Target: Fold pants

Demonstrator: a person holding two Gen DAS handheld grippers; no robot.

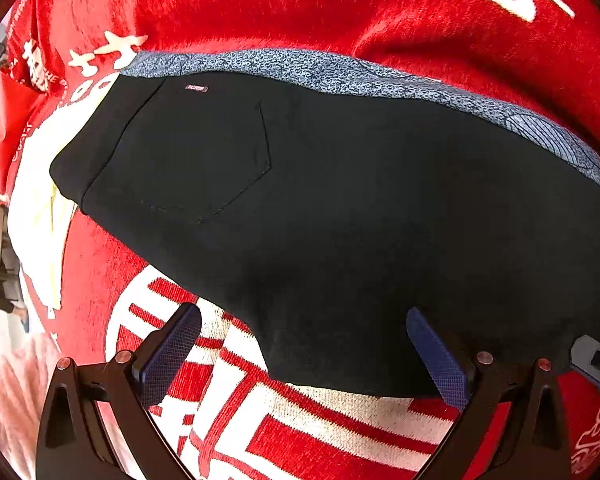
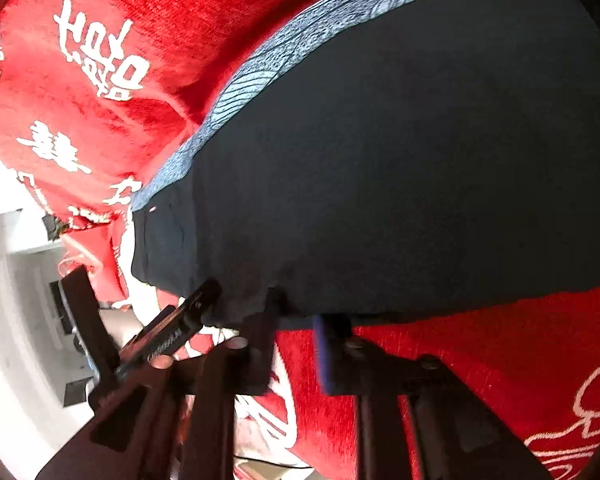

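Note:
Black pants (image 1: 320,200) lie flat on a red blanket (image 1: 260,8), back pocket up and waistband to the left. In the left wrist view my left gripper (image 1: 303,314) is open wide, one finger on each side of the pants' near edge, pads clear of the cloth. In the right wrist view the pants (image 2: 400,180) fill the upper right. My right gripper (image 2: 300,312) has its jaws drawn close, with the pants' near hem pinched between the fingertips. Motion blur hides the exact contact.
A blue patterned garment (image 1: 340,76) lies under the pants and shows along their far edge (image 2: 260,72). The red blanket (image 2: 460,360) with white lettering spreads all around. The left gripper's body (image 2: 172,328) is just left of the right one. Pale floor (image 2: 12,320) lies beyond the blanket's left edge.

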